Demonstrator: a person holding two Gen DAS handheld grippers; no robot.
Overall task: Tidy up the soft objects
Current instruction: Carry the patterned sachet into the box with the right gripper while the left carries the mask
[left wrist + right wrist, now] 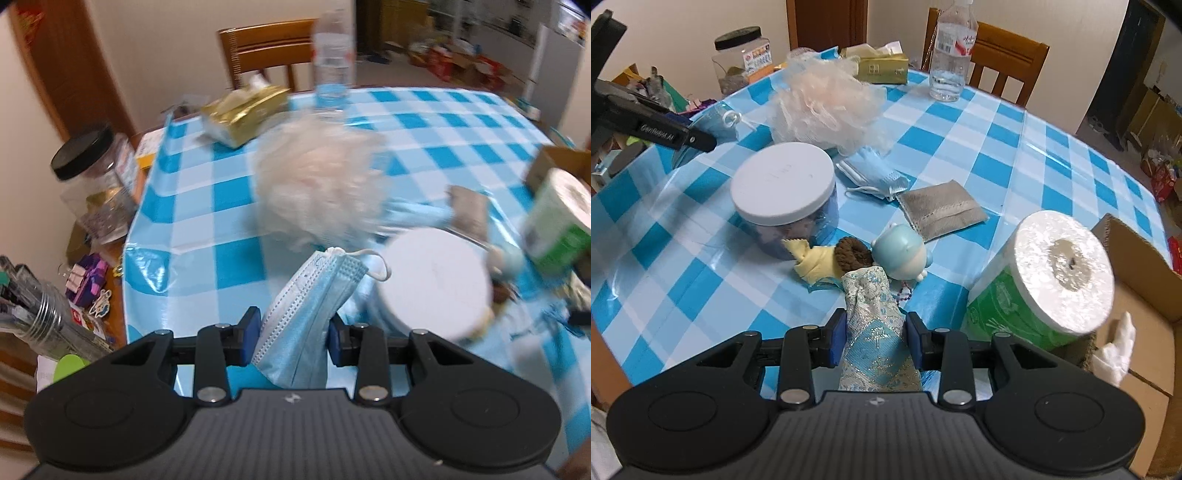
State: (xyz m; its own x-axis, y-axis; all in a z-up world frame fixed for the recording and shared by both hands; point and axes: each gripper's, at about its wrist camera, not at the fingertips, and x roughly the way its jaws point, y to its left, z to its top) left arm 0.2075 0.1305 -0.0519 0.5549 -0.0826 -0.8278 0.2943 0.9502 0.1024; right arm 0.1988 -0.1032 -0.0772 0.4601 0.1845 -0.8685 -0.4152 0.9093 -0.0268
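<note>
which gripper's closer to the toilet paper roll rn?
Right. The right gripper, shut on a brocade pouch, sits just left of the toilet paper roll. The left gripper, holding a face mask, is across the table beyond the white-lidded jar.

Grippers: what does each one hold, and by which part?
Left gripper pinches a folded mask at its lower end; right gripper pinches a brocade pouch mid-body.

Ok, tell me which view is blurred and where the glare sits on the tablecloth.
Left wrist view: motion-smeared, the bath pouf and water bottle soft-edged, while the left tool and its face mask stay sharp. Right wrist view: crisp, with white glare streaks on the glossy checked tablecloth; fisheye bending curves the table edge in both.
</note>
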